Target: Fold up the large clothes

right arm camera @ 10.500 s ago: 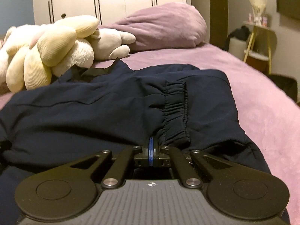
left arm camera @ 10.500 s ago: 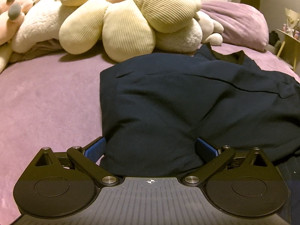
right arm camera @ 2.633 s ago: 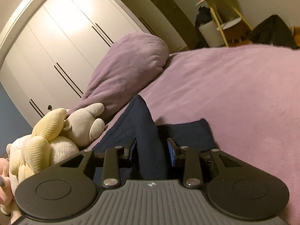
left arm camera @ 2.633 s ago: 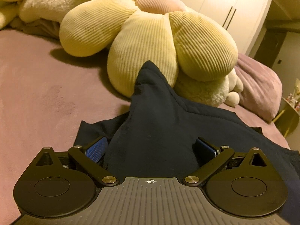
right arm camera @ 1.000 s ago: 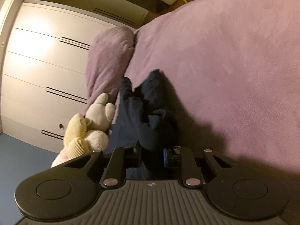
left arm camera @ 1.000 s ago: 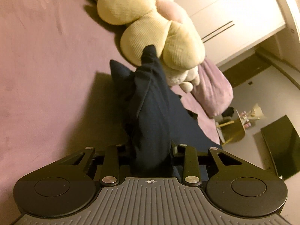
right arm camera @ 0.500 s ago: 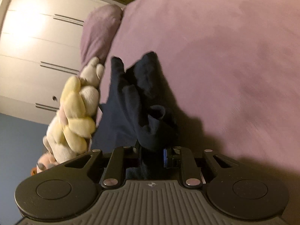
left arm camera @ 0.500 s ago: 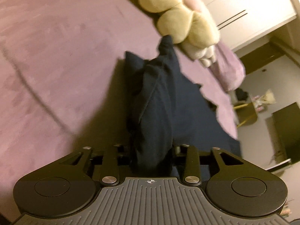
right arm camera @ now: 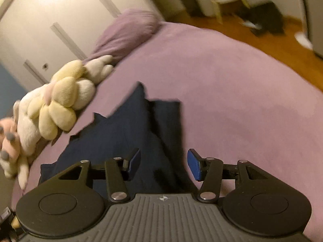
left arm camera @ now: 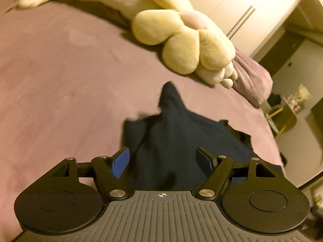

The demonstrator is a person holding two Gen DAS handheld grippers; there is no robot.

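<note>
Jaws opening, two grippers, one navy garment (left arm camera: 181,141)

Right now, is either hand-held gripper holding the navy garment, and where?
Neither. Left hand-held gripper and right hand-held gripper are both opening; the navy garment lies between the pads but unpinched.

A second ago both grippers pinched bunched folds of the dark navy garment (left arm camera: 181,141). Now the left gripper (left arm camera: 164,158) and the right gripper (right arm camera: 163,164) have their jaws opening — cloth lies between the blue pads, which no longer press on it. The garment, spread wide on the purple bed (left arm camera: 60,80) ten seconds ago, now lies in a narrower, folded heap — one peak standing up.
</note>
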